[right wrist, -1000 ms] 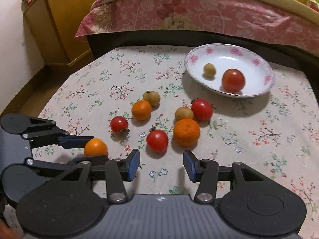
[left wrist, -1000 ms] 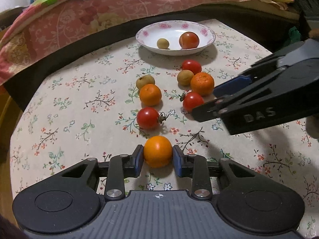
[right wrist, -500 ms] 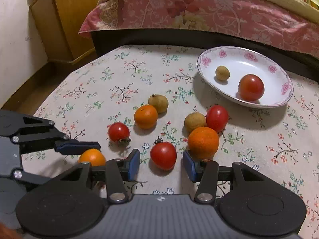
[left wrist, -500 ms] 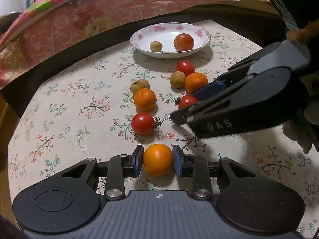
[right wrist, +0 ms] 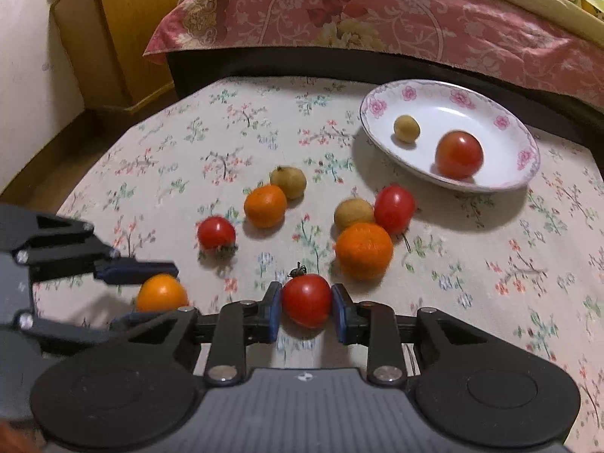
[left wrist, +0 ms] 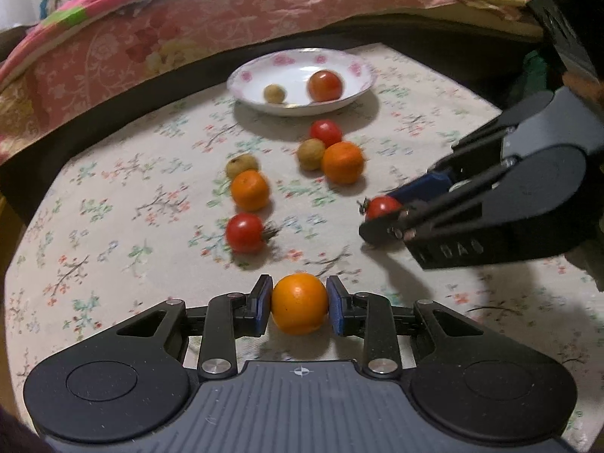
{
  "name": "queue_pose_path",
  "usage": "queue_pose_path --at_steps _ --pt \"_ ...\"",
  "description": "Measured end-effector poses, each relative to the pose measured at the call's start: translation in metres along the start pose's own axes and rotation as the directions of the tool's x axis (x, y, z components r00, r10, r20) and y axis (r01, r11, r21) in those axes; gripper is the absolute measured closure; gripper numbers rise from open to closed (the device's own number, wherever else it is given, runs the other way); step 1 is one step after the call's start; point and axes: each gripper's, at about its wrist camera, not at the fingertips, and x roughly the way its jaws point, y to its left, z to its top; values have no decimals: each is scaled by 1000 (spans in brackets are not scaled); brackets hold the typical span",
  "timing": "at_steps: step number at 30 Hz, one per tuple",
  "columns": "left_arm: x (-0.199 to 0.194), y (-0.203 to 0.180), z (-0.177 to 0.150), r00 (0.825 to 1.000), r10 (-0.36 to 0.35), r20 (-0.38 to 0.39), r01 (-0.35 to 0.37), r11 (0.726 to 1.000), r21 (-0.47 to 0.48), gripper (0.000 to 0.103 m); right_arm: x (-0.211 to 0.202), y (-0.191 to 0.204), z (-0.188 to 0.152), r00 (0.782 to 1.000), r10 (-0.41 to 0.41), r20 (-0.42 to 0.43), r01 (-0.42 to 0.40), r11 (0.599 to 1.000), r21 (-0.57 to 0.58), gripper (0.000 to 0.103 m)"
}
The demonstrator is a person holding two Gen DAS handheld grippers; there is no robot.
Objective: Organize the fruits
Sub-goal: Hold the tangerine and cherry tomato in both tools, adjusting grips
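We see a bed point(right wrist: 377, 19) with a pink floral cover running along the far edge of the table point(right wrist: 490, 283), and a wooden cabinet point(right wrist: 124, 26) beyond the table's far left corner. The table wears a cloth printed with small flowers.

Both grippers tilt steeply down toward the near edge of the table. The left gripper point(left wrist: 299, 304) has its blue pads clamped on a small orange point(left wrist: 299, 304), which sits at the cloth near the near edge. The right gripper point(right wrist: 306, 302), coming in from the right side, has just been closing its jaws, and a stemmed tomato point(right wrist: 306, 300) is now pinched between its pads, just beside the left gripper's orange.

A white plate point(right wrist: 509, 173) with pink flowers on its rim stands toward the far right of the table, holding a tomato point(right wrist: 458, 154) and a small brown fruit point(right wrist: 406, 128), apart from each other.

In the middle of the table lie two clusters. One has a large orange point(right wrist: 364, 250) touching a brown fruit point(right wrist: 353, 212) and a red tomato point(right wrist: 394, 207). To its left, another orange point(right wrist: 265, 205) touches a brown fruit point(right wrist: 288, 182), with a tomato point(right wrist: 216, 233) near them.
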Motion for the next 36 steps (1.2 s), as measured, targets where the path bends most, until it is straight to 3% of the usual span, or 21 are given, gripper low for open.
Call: queue_pose_path --at_steps 11,16,18,23,26,32,36 --pt "5 -11 -5 999 -41 -9 41 999 30 60 -22 -4 -26 996 -77 -52 78 997 25 74" --pt "1 -10 -8 1000 -24 -13 25 999 39 54 -19 -1 -26 995 -82 -57 83 997 11 73" --pt "-1 -9 -9 999 -28 -16 29 999 41 46 -20 -2 -26 995 -79 -59 80 997 21 73" --pt "-6 -9 -16 999 -28 -39 30 998 50 46 -22 -4 -26 996 -70 -60 72 997 30 65" --pt "-6 -10 -17 999 -35 -41 37 998 49 46 -22 -4 -26 996 -65 -64 67 997 36 64" --pt "-5 -13 -14 998 -44 -45 46 998 51 64 -20 -1 -25 997 -56 -58 58 998 32 64" --pt "-3 -15 -11 998 -41 -44 44 997 58 65 -21 0 -28 996 -69 -56 70 997 15 69"
